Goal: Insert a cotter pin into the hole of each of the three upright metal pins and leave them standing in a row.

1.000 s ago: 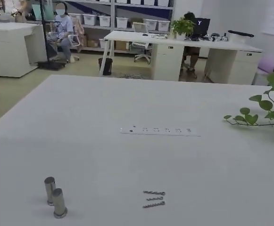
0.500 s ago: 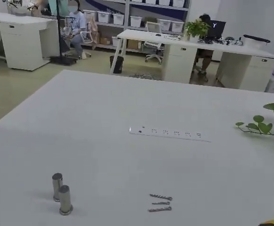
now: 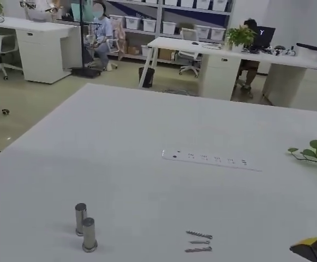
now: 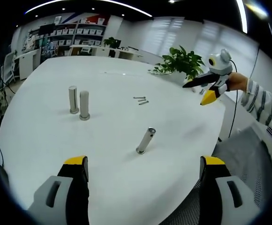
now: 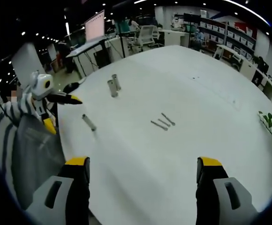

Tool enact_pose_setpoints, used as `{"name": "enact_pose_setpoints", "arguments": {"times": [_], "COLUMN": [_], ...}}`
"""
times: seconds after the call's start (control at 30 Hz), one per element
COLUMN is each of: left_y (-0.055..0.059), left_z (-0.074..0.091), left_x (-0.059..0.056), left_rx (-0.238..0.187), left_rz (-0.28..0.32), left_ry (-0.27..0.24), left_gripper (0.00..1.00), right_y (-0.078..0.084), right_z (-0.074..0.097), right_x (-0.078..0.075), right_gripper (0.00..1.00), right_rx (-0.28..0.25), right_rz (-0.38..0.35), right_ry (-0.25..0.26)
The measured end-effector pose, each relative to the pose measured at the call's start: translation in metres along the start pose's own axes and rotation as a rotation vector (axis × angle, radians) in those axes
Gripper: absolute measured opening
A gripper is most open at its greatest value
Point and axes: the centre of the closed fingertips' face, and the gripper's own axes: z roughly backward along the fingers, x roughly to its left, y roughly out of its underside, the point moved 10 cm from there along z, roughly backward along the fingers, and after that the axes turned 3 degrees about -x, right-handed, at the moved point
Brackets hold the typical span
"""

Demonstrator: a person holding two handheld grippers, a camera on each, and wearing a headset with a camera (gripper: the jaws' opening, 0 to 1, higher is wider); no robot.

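Cotter pins [image 3: 200, 242] tiny, details blurred

Black fingers [image 4: 80, 188] with yellow tips, grey housings [image 4: 51, 202] behind them, dark-striped white sleeve [image 4: 262, 101]

A big white table [image 3: 147, 131] fills the near part of the room. A long white power strip [image 3: 211, 160] lies flat on it, toward the far side. Green leaves of a plant [image 3: 313, 154] poke in at the table's right edge. Behind the table stands a white desk [image 3: 218, 76] with a small potted plant [image 3: 240, 36] on top. A person [image 3: 99, 33] sits far back on the left, near shelves [image 3: 174, 13] holding white boxes [image 3: 149, 25].
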Motion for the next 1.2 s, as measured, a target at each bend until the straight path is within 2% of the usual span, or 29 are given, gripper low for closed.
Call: {"name": "enact_pose_setpoints", "arguments": {"times": [0.1, 0.23, 0.3, 0.5, 0.67, 0.87, 1.0, 1.2], "left_y": [-0.001, -0.001, -0.002, -0.002, 0.002, 0.002, 0.002, 0.002], "left_z": [0.001, 0.002, 0.002, 0.002, 0.002, 0.002, 0.001, 0.002], "left_x": [0.0, -0.001, 0.0, 0.001, 0.005, 0.007, 0.008, 0.008], "left_rx": [-0.003, -0.005, -0.027, -0.031, -0.005, -0.013, -0.014, -0.013], "left_rz": [0.002, -0.004, -0.029, -0.015, -0.012, -0.003, -0.007, -0.003], "left_ry": [-0.002, 0.003, -0.013, -0.006, 0.002, 0.007, 0.003, 0.003], "left_gripper": [0.99, 0.99, 0.99, 0.98, 0.99, 0.99, 0.99, 0.99], "right_y": [0.001, -0.001, -0.003, -0.016, -0.023, -0.025, -0.023, -0.022], "right_z": [-0.005, -0.015, -0.02, -0.032, -0.041, -0.052, -0.059, -0.067], "right_x": [-0.003, -0.009, -0.012, -0.02, -0.025, -0.03, -0.031, -0.03], "right_gripper": [0.96, 0.95, 0.96, 0.95, 0.94, 0.94, 0.94, 0.92], "right_rx": [0.059, 0.088, 0.09, 0.076, 0.105, 0.149, 0.197, 0.239], "right_rz": [0.008, 0.052, 0.047, 0.042, 0.078, 0.107, 0.144, 0.181], "right_ry": [-0.036, -0.055, -0.074, -0.115, -0.125, -0.127, -0.143, -0.164]}}
